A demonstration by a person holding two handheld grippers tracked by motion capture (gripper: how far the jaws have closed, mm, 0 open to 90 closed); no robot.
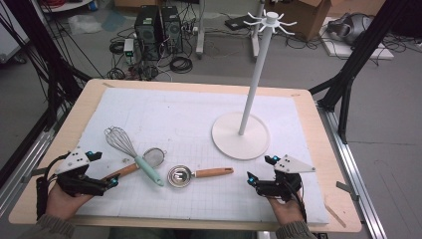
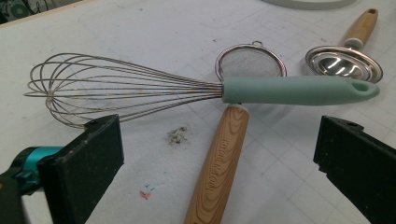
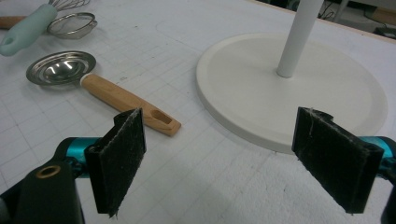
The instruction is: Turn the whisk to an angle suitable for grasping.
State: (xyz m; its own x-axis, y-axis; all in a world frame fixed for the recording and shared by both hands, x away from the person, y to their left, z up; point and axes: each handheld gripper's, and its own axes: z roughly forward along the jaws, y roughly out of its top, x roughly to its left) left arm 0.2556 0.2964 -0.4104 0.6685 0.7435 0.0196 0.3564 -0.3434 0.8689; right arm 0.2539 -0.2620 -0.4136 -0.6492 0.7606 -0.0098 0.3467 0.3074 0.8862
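Note:
A wire whisk (image 1: pixel 130 150) with a mint-green handle (image 2: pixel 299 90) lies across a small mesh strainer (image 1: pixel 155 157), whose wooden handle (image 2: pixel 223 158) runs toward my left gripper (image 1: pixel 104 168). That gripper (image 2: pixel 217 140) stands open at the table's front left, with the wooden handle between its jaws and the pads well apart from it. A steel scoop (image 1: pixel 180 176) with a wooden handle (image 3: pixel 126 100) lies at the front middle. My right gripper (image 1: pixel 261 169) is open and holds nothing (image 3: pixel 224 149); it sits just in front of the white hook stand's round base (image 1: pixel 241 135).
The white stand's pole (image 1: pixel 254 74) rises from its base at the right middle, with hooks on top. A white gridded mat (image 1: pixel 189 114) covers the wooden table. Computers, cables and boxes sit on the floor beyond the far edge.

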